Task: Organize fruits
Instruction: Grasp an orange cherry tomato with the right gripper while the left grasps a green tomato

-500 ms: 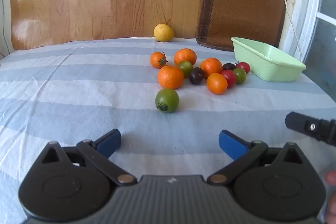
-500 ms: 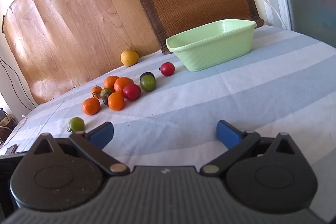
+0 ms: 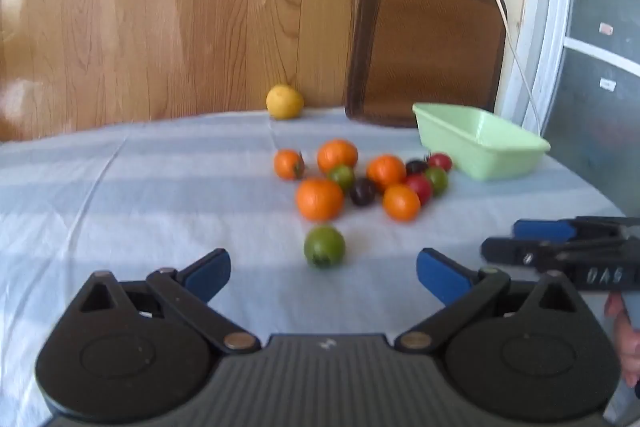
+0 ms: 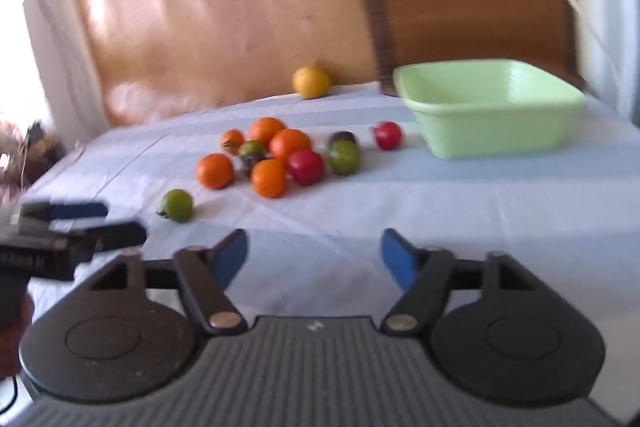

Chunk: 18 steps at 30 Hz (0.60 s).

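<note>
Right tongs (image 3: pixel 560 247) now further into the left view at right edge, both tongs released and empty, left tongs (image 3: pixel 324 269) behind green tomato (image 3: pixel 324 246), fruit pile (image 3: pixel 360 179) mid-frame on striped table (image 3: pixel 120 187), green basin (image 3: pixel 480 139) at right.

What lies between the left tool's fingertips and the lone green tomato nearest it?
Nothing but bare striped tablecloth. The left wrist view shows the open left tool just short of the green tomato, with no other fruit in that stretch.
</note>
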Each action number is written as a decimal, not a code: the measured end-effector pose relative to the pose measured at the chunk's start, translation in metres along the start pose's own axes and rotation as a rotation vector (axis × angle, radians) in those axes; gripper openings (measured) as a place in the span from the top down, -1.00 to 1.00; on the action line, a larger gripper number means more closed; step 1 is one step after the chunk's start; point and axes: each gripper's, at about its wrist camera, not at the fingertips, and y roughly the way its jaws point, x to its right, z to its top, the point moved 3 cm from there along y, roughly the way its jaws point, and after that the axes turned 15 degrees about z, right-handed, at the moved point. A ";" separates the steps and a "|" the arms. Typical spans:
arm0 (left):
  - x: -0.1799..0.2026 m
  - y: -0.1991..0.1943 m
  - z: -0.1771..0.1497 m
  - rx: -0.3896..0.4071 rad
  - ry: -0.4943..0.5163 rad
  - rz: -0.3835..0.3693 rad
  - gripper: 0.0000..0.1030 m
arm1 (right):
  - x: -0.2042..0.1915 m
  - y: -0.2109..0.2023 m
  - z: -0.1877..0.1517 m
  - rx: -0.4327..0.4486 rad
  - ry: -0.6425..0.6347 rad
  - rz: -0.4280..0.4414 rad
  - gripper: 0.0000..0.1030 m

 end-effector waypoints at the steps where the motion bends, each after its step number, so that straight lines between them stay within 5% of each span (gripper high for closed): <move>1: 0.000 0.004 0.004 0.004 0.008 0.004 -0.80 | -0.004 0.006 0.004 -0.011 -0.027 0.015 -0.15; 6: 0.014 0.021 0.013 0.011 0.109 0.017 -0.34 | -0.011 0.039 0.021 -0.064 -0.108 0.084 0.26; 15: 0.016 0.041 -0.001 -0.049 0.145 0.006 0.17 | 0.003 0.076 0.030 -0.101 -0.061 0.097 0.27; 16: 0.017 0.040 -0.002 -0.046 0.154 0.002 0.47 | 0.002 0.078 0.030 -0.100 -0.066 0.097 0.30; 18: 0.020 0.037 0.001 -0.042 0.158 0.009 0.46 | 0.000 0.077 0.028 -0.096 -0.089 0.092 0.42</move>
